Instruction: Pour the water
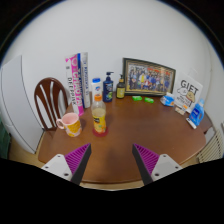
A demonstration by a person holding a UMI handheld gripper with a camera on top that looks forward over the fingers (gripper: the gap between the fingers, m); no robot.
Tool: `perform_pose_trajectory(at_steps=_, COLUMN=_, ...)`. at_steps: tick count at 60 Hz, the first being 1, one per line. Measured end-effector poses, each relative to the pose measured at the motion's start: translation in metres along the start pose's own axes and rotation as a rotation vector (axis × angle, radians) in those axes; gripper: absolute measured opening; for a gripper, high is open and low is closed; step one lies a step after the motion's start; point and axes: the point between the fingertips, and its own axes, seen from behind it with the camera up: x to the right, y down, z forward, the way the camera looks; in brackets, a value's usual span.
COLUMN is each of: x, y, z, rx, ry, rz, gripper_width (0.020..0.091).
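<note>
My gripper (112, 160) hangs open over the near edge of a brown wooden table (125, 140), its purple-padded fingers (76, 159) wide apart with nothing between them. Beyond the fingers, to the left, stands an orange bottle (99, 115) with a white cap. A pink mug (69, 123) sits just left of the bottle, its handle turned left. Both are well ahead of the fingertips and apart from them.
At the table's back stand tall boxes (78, 80), a white bottle (96, 89), a dark bottle (108, 87), a small amber bottle (120, 88) and a framed picture (149, 76). A GIFT box (187, 92) and blue items (196, 114) lie right. A wooden chair (50, 100) stands left.
</note>
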Motion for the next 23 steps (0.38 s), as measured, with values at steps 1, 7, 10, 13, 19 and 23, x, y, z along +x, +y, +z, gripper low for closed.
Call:
perform_pose_trajectory(at_steps=1, x=0.003, y=0.001, z=-0.004, rx=-0.001, ry=0.008, rz=-0.002, gripper_width=0.0852)
perform_pose_trajectory(at_steps=7, x=0.011, y=0.007, z=-0.018, rx=-0.002, ry=0.007, rz=-0.001, gripper_width=0.0854)
perform_pose_trajectory(at_steps=10, x=0.013, y=0.009, z=-0.021, rx=0.0, ry=0.008, rz=-0.006, gripper_width=0.0854)
perform_pose_trajectory(at_steps=13, x=0.015, y=0.011, z=-0.026, rx=-0.003, ry=0.003, rz=-0.014, gripper_width=0.0855)
perform_pose_trajectory(at_steps=19, x=0.012, y=0.016, z=-0.028, rx=-0.013, ry=-0.012, rz=-0.018, gripper_width=0.085)
perform_pose_trajectory(at_steps=23, x=0.011, y=0.02, z=-0.028, rx=-0.015, ry=-0.031, rz=-0.018, gripper_width=0.085)
